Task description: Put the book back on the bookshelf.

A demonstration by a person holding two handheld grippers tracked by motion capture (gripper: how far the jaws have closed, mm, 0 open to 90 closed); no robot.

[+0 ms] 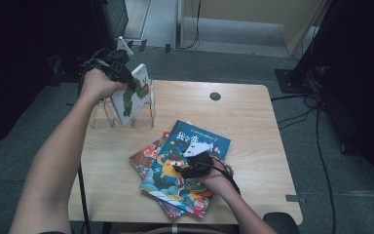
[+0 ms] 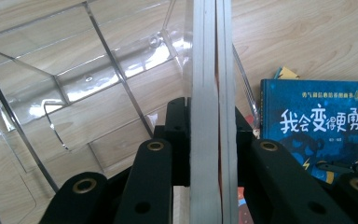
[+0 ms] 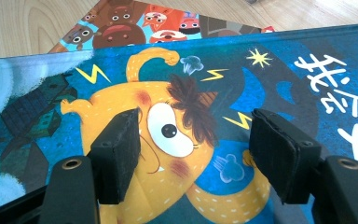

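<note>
left gripper [image 1: 121, 73] pinches a white picture book [image 1: 134, 93] upright in the clear acrylic rack [image 1: 143, 119] at far left, where it could tip over once released; right gripper [image 1: 191, 168] hovers wide over the blue book [image 1: 195, 146].

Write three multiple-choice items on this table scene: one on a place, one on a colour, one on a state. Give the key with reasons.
1. Where is the white book?
A. in the clear rack
B. on the floor
C. under the blue book

2. The top book of the pile is mainly:
A. red
B. blue
C. green

3. The right gripper jaws are:
A. shut on a book
B. open above the cover
C. holding a pen

Key: 1 A, the left gripper holds it upright in the rack; 2 B, blue cover with yellow creature; 3 B, the jaws stand apart with nothing between.
</note>
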